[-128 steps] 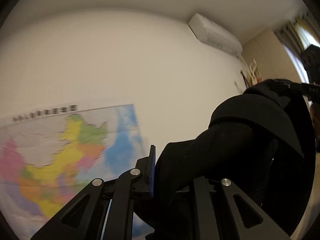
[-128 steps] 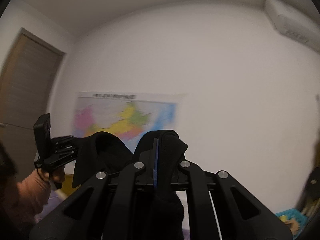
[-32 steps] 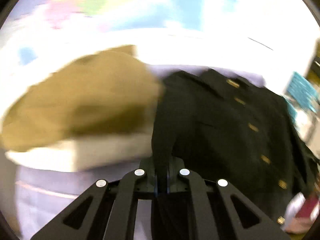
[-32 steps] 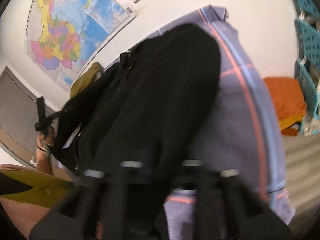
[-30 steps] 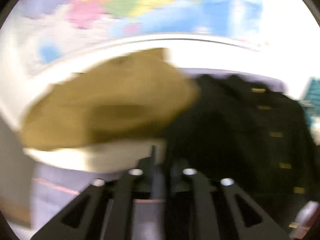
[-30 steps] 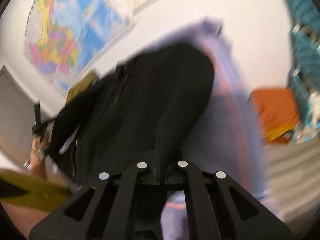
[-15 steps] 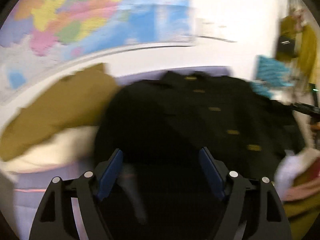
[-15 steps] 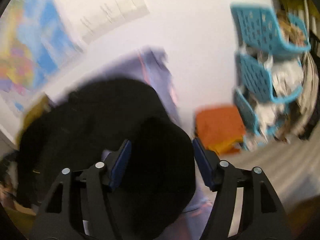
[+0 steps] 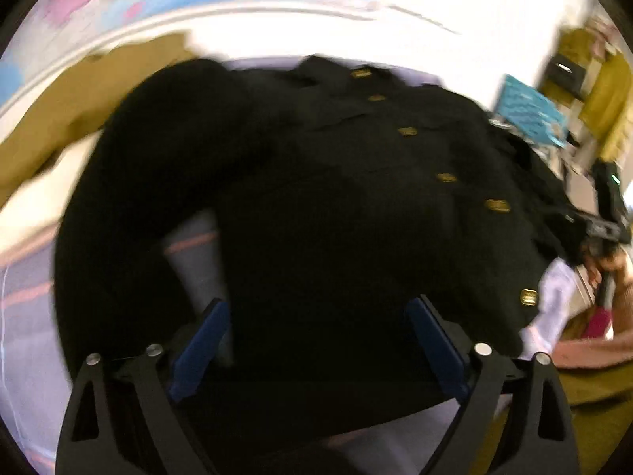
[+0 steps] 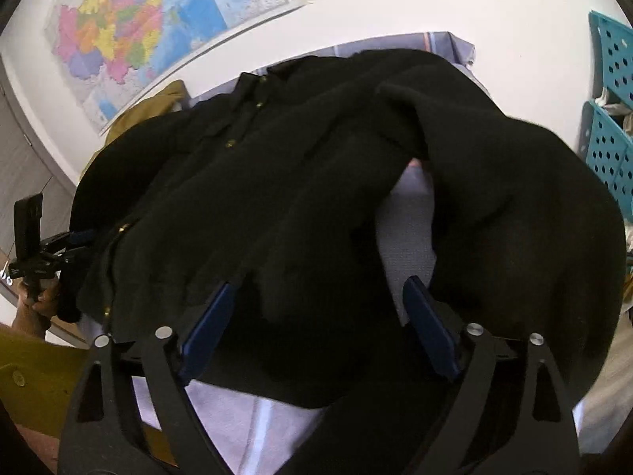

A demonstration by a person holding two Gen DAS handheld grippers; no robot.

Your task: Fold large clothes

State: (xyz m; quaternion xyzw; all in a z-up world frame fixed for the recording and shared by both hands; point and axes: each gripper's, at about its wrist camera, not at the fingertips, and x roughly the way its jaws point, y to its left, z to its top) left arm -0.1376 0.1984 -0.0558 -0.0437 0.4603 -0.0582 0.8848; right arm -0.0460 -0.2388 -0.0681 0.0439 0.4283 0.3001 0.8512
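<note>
Now one black coat (image 10: 277, 206), six gold buttons (image 9: 497, 205); both grippers' fingers (image 9: 198, 346) (image 10: 207, 328) just released, spread wide.

text: none legible | wall map (image 10: 158, 12): print too small to read
</note>
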